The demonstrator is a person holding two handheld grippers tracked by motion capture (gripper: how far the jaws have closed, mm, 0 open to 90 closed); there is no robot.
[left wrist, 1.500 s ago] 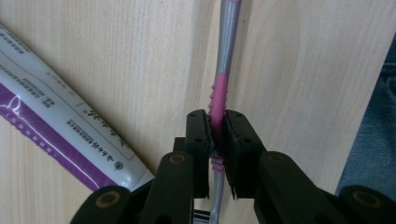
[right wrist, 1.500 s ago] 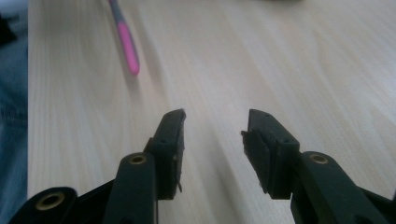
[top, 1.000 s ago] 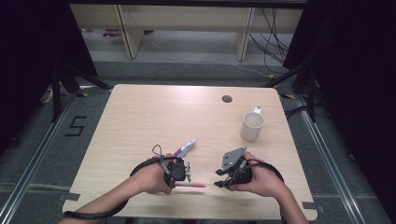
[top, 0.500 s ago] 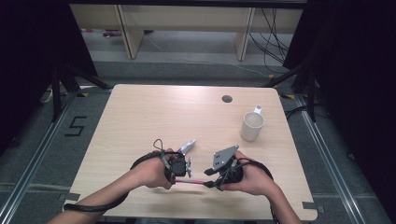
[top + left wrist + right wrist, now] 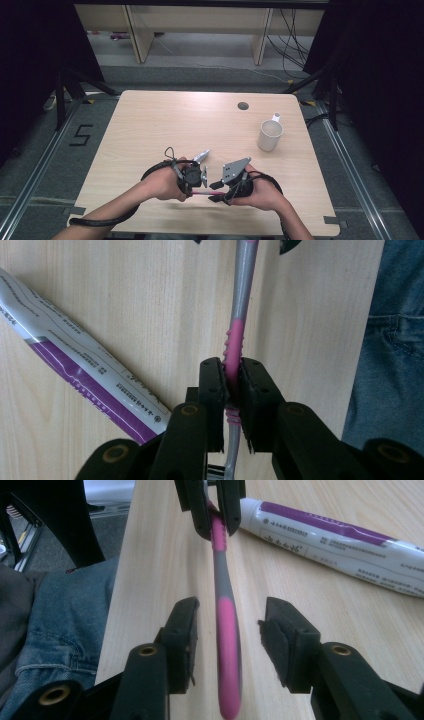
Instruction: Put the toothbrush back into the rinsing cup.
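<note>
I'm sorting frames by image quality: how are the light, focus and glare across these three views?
High view: even light on the table, black surroundings, toothbrush tiny. Left gripper view: sharp, the toothbrush crisp in the shut left gripper, soft sheen on the toothpaste tube. Right gripper view: the right gripper sharp, the tube slightly soft.

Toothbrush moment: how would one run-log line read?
left hand-held gripper: shut on toothbrush | right hand-held gripper: jaws closing, astride handle, not touching | toothpaste tube: on table

Glossy plastic toothbrush [image 5: 224, 625], matt pale wood table [image 5: 150, 125], glossy toothpaste tube [image 5: 85, 375]
</note>
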